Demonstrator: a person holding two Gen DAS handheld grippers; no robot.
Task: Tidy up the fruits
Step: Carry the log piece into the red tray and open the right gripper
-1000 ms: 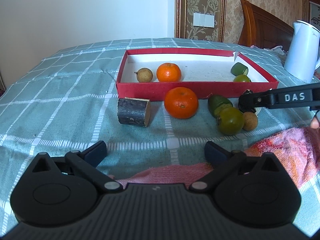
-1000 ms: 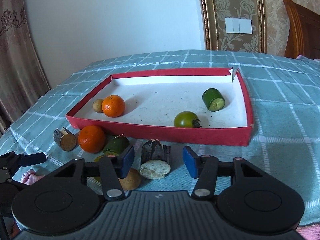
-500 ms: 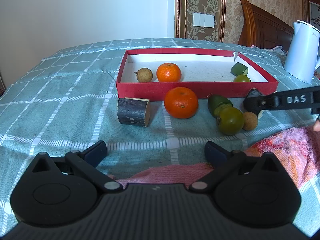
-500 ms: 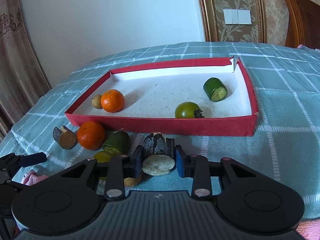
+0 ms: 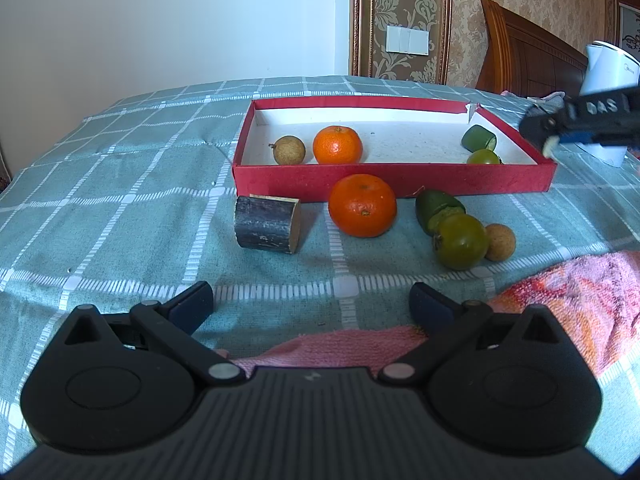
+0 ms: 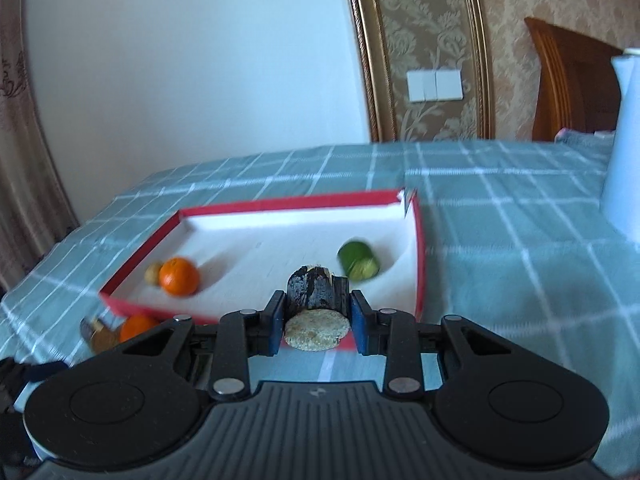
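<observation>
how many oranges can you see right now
2. One orange lies inside the red box, beside a small brown fruit. The other orange sits on the checked cloth just in front of the box. None looks hidden.

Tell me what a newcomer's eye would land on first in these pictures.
First, the right gripper, shut on a dark-barked sugarcane piece held above the near edge of the red tray. Next, the bright orange mandarin on the checked cloth in front of the tray, beside a second cane piece, with another mandarin inside the tray.
</observation>
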